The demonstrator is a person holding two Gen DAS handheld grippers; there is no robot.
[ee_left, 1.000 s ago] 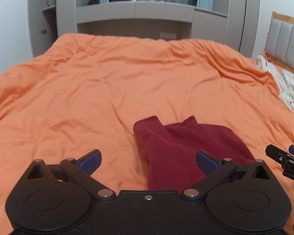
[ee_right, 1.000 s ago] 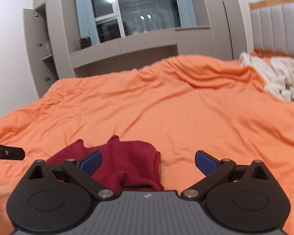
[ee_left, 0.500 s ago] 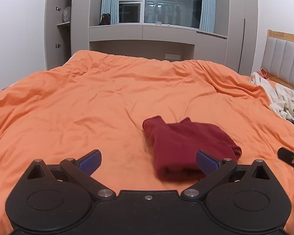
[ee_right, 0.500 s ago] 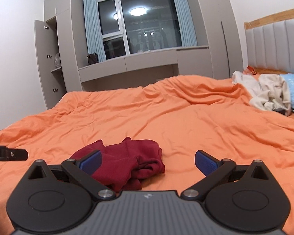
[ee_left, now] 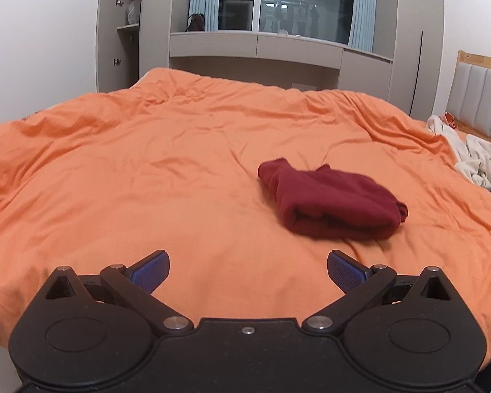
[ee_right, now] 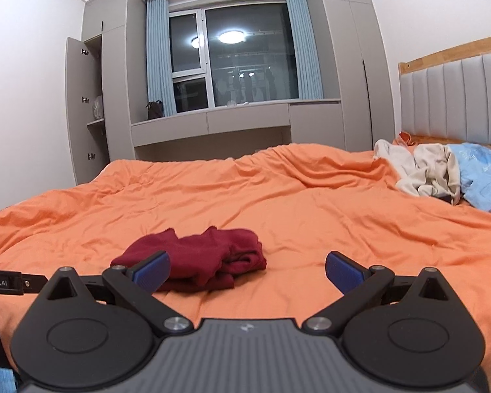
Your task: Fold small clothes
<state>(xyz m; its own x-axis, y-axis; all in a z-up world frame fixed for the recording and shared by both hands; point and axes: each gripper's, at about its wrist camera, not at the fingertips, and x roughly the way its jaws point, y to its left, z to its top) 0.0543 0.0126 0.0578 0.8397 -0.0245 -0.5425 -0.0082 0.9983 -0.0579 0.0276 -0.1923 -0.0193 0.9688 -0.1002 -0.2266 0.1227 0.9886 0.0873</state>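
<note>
A dark red garment [ee_left: 330, 201] lies folded in a small bundle on the orange duvet [ee_left: 147, 177]. My left gripper [ee_left: 248, 270] is open and empty, held back from the bundle, which lies ahead and to its right. My right gripper [ee_right: 247, 270] is open and empty; the red garment also shows in the right wrist view [ee_right: 206, 255], ahead and left of centre, partly behind my left fingertip [ee_right: 152, 270]. The other gripper's tip shows at the left edge of the right wrist view [ee_right: 13, 283].
A heap of cream clothes [ee_right: 422, 170] and a light blue garment [ee_right: 481, 177] lie at the right by the padded headboard [ee_right: 455, 98]. Grey cabinets [ee_right: 212, 124] and a window stand beyond the bed's far edge.
Both grippers have drawn back and risen from the red garment, which now lies further away and alone on the duvet. Both stay open.
</note>
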